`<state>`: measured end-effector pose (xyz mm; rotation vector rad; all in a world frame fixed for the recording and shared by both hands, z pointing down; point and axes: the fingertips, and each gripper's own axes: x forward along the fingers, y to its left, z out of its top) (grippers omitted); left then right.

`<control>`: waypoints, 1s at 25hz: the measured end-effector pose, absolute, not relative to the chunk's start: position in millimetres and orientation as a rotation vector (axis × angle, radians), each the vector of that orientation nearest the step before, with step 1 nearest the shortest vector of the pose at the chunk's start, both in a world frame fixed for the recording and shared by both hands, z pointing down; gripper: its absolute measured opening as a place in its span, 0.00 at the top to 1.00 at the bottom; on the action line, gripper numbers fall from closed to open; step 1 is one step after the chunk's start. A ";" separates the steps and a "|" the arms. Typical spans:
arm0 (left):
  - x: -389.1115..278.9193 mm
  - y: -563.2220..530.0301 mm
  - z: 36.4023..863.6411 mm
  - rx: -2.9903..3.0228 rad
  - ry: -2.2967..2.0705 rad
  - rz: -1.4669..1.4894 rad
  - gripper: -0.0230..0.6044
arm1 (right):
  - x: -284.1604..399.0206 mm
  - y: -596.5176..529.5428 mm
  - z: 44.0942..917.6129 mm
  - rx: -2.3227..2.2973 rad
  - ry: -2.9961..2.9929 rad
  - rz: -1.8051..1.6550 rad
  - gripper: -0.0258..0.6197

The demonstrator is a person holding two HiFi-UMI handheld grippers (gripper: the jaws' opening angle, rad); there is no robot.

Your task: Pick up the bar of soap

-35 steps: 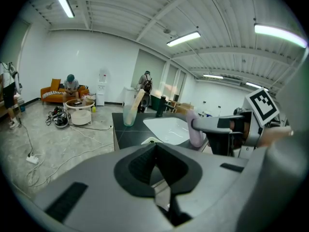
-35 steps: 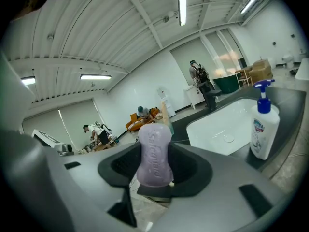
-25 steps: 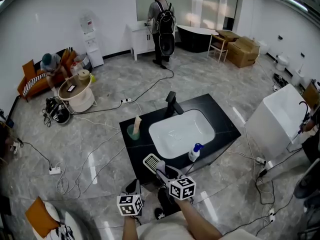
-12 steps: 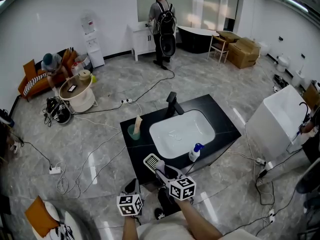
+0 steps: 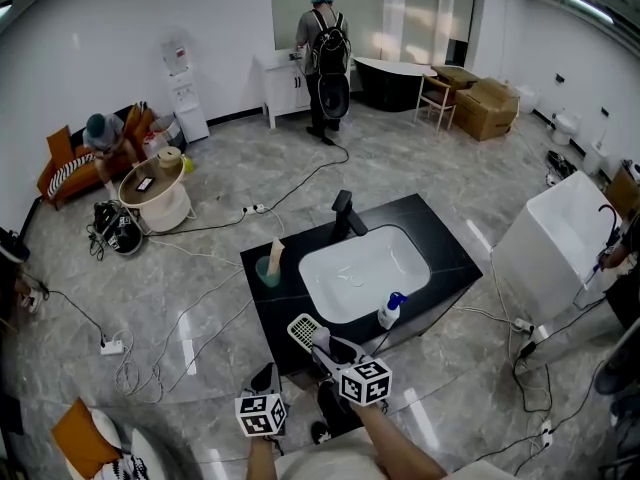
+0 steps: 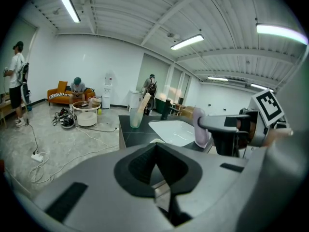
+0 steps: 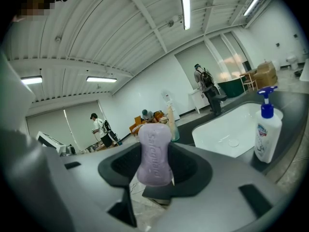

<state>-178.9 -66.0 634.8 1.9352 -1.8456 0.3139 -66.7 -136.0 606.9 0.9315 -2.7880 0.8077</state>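
**Soap's up, pretty much done**

Right gripper (image 7: 155, 178) is clamped on the purple soap (image 7: 154, 151), which stands upright in the air near the counter's (image 5: 452, 240) front edge. Left gripper (image 6: 159, 178) is pinched closed with nothing in it. Pickup looks finished to me. Next is just a steady hold, clear of the counter.

- A basin (image 5: 365, 268) is set into the middle of the bench (image 5: 450, 248).
- A faucet (image 5: 345, 213) is mounted at the basin's far edge.
- A cup (image 5: 268, 266) is placed on the bench to the left of the basin.
- A pump bottle (image 5: 390, 310) is stood at the basin's near right rim.
- A soap dish (image 5: 303, 330) is placed at the bench's near corner.
- The right gripper (image 7: 155, 166) is held just before that corner, with the bar of soap (image 7: 154, 153) upright between its jaws.
- The left gripper (image 5: 265, 376) is held to its left, off the bench.
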 end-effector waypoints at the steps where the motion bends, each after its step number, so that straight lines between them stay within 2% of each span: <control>1: -177.9 -66.8 634.4 1.939 -1.845 0.316 0.95 | -66.4 -136.5 606.5 0.934 -2.790 0.809 0.68; 25: -164.4 -86.0 632.7 1.971 -1.825 0.320 0.95 | -45.0 -148.8 603.9 1.002 -2.790 0.794 0.68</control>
